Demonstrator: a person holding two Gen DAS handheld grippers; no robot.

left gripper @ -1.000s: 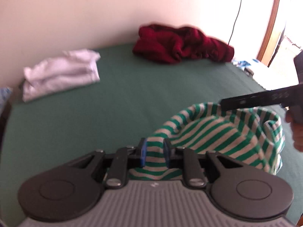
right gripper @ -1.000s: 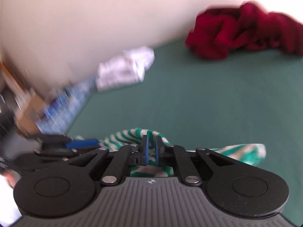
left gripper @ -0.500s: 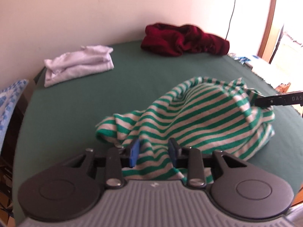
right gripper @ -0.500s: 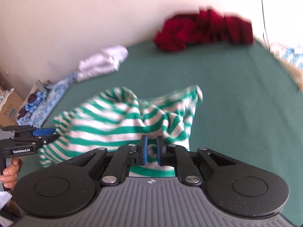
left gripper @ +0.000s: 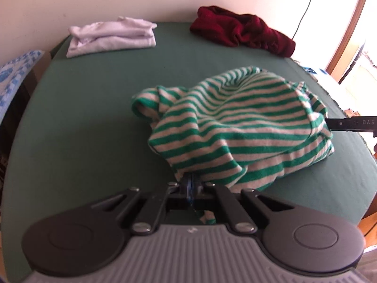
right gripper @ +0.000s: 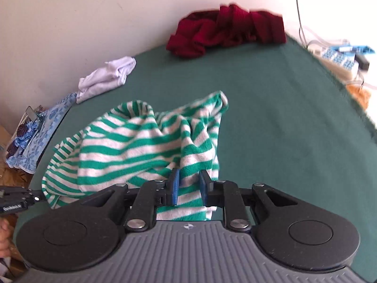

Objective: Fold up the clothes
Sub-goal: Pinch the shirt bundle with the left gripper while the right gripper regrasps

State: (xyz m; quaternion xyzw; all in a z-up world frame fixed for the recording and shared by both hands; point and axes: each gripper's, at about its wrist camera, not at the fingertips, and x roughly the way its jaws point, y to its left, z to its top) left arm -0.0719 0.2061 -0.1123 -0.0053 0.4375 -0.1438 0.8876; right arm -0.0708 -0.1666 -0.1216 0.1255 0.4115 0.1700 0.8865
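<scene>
A green-and-white striped shirt (left gripper: 238, 127) lies bunched in a heap on the green table (left gripper: 94, 122). My left gripper (left gripper: 190, 186) is at the heap's near edge, shut on a pinch of the striped cloth. In the right wrist view the same shirt (right gripper: 132, 146) spreads ahead and to the left. My right gripper (right gripper: 188, 186) stands open at its near-right side, with striped cloth lying loose between the blue pads (right gripper: 174, 186). The right gripper's black finger (left gripper: 348, 125) also shows at the heap's right side in the left wrist view.
A folded white garment (left gripper: 110, 35) sits at the table's far left by the wall. A crumpled dark red garment (left gripper: 242, 33) lies at the far right. Blue patterned cloth (right gripper: 40, 136) lies beyond the left table edge. A person's hand (right gripper: 4, 238) holds the left gripper.
The striped shirt has come down from being held up and now rests on the table. My left gripper has closed on its edge. The right gripper's fingers have parted slightly.
</scene>
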